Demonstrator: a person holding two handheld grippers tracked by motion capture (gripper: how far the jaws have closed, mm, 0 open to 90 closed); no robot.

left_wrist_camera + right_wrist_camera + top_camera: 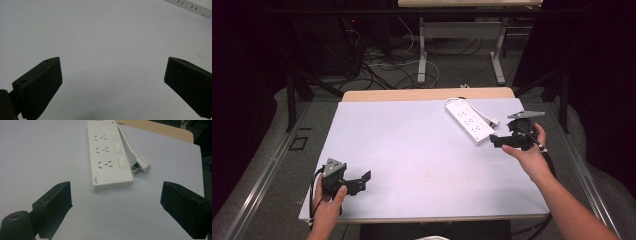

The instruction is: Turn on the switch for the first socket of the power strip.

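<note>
The white power strip (470,120) lies flat on the pale surface (412,150) toward its far right part, just ahead of the right gripper (496,141), whose fingers (53,205) stand wide apart with nothing between them; in the right gripper view the strip's near short end sits between and beyond the two fingers, apart from both. Its long axis runs from that near end away toward the far edge, slanting left in the high view. Three socket rows face up, each with a blank rectangular switch beside it, and a round button sits at the far end. Its white cord runs along the right side and ends in a plug (140,165) lying on the surface just beside the strip. A small mark near the strip's near corner is too small to read. The left gripper (362,181) rests at the near left, well apart from the strip, fingers (40,87) spread open over bare surface.
</note>
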